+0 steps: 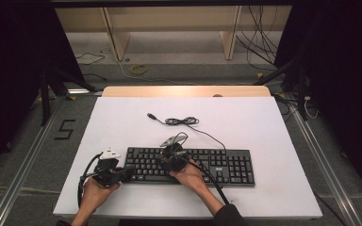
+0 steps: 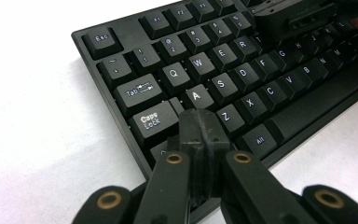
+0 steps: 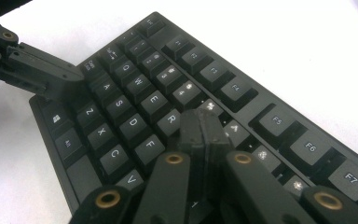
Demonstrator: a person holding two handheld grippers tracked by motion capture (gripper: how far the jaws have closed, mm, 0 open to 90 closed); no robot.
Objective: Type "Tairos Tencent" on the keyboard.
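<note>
Nearest the lens, the left gripper (image 2: pixel 200 128), jaws pressed together on nothing, tips over the Shift key beside Caps Lock at the left end of the black keyboard (image 1: pixel 188 165), which runs left-right mid-table, while the right gripper (image 3: pixel 204 128), likewise closed, hovers around T.

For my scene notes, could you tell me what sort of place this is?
Probably a lab recording station: a white table with a lone keyboard, dark curtains at both sides, and loose cables on the floor.
</note>
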